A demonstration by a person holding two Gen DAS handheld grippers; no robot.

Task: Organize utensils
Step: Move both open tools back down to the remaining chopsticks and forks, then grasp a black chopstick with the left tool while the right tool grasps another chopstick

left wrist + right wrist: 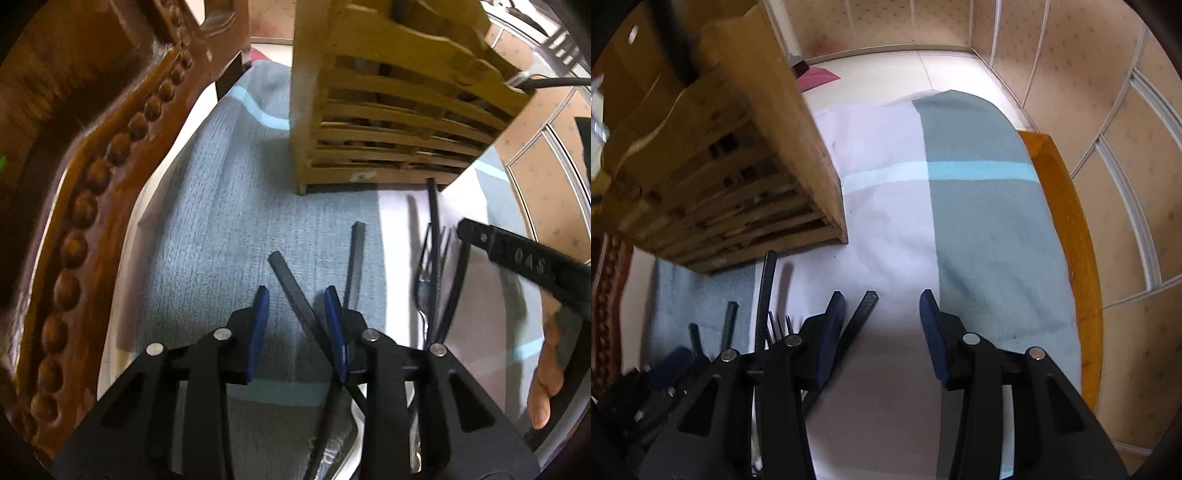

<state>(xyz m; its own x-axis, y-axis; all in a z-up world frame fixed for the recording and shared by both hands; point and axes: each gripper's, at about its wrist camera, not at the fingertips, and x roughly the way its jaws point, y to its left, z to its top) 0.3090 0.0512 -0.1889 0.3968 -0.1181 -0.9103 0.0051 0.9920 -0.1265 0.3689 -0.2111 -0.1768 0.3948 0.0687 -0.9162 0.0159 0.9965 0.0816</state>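
Chopsticks (295, 291), four black ones, lie with one fork (424, 273) on the cloth-covered table (207, 221), just in front of one slatted wooden holder (388, 122). Left gripper (297, 314) and right gripper (882, 321) both hover with fingers apart, holding nothing.

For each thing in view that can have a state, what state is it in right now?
Left gripper: open, holding nothing, over two chopsticks.
Right gripper: open, holding nothing.
Wooden holder: upright on the cloth, something dark already standing in it.
Fork: lying flat on the cloth.
Chopsticks: four, lying loose on the cloth, none in the holder.
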